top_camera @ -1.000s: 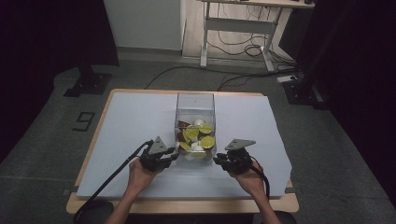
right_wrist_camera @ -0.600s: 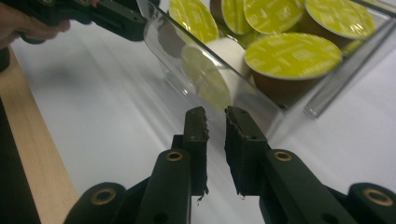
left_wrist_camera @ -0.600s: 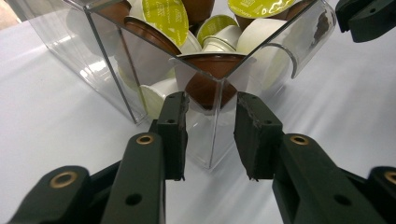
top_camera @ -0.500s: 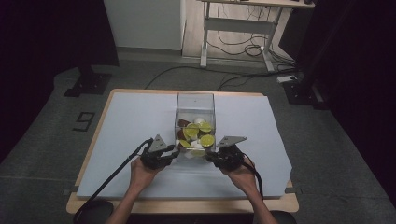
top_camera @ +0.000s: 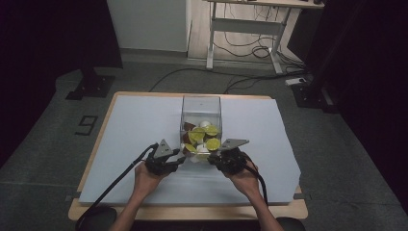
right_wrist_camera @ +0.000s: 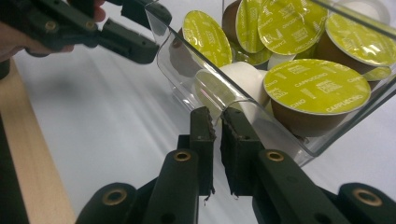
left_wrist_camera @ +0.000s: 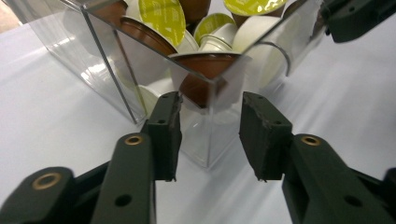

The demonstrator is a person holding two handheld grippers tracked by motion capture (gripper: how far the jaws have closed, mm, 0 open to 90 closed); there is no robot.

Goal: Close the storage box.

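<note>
The left claw is sitting at the near left corner of the clear box, its jaws spread wide either side of that corner edge without touching it. The box is standing mid-counter, holding a heap of coffee capsules, brown and white cups with lime-green foil lids, some reading CAPPUCCINO. The right claw is pinching the box's near wall, its jaws nearly together on the thin plastic. A pale sheet is covering the wooden counter. Beyond, cables are trailing over grey floor below a white desk frame.
</note>
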